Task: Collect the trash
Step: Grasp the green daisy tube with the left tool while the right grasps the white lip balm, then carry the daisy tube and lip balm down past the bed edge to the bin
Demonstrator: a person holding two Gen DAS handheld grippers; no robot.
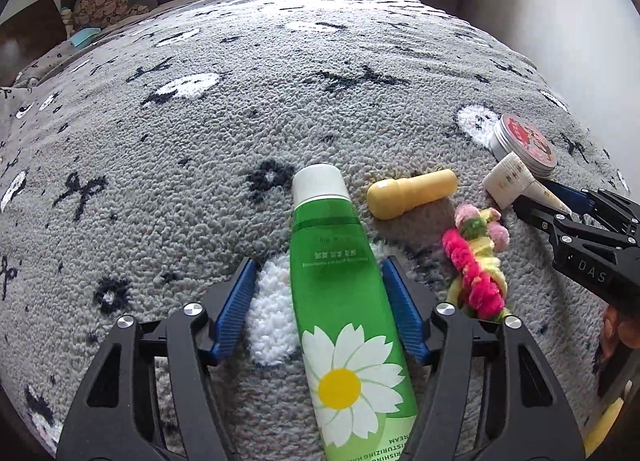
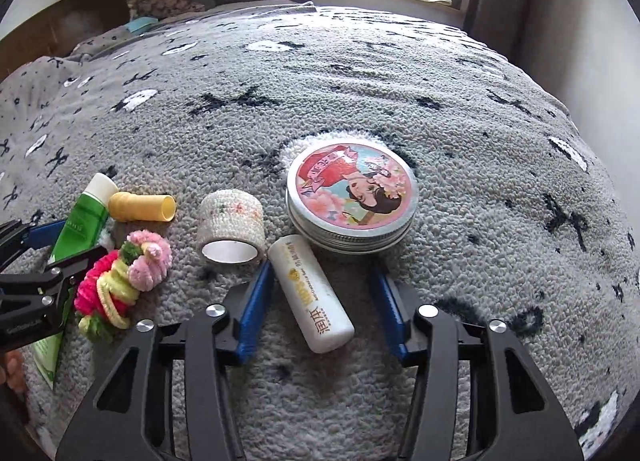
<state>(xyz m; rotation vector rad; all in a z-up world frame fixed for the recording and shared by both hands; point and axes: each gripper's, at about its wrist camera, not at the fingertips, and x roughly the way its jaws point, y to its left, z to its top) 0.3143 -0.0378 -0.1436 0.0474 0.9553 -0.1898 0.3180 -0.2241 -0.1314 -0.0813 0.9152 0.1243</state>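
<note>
Left wrist view: The left gripper (image 1: 320, 285) has its jaws apart, one on each side of the green tube (image 1: 340, 301), which lies flat on the grey fleece blanket (image 1: 240, 101) with its white cap pointing away from the camera. The right finger sits just beside the tube wall; the left finger stands clear over a white patch of the blanket. Risk: the tube is off-centre between the fingers, so closing would likely push it sideways before both pads bear. The deep pile may also catch a fingertip. A yellow bottle (image 1: 412, 193) and a bundle of hair ties (image 1: 476, 261) lie near on the right.

Right wrist view: The right gripper (image 2: 320, 297) also has its jaws apart, straddling the white stick tube (image 2: 312, 293), which lies diagonally between the fingers, its far end close to the left finger. Risk: a diagonal, round body may roll or pivot out on closure. The round tin (image 2: 352, 197) lies just beyond the fingertips, and the tape roll (image 2: 232, 225) just beyond the left finger; either may be nudged by a forward push.
</note>
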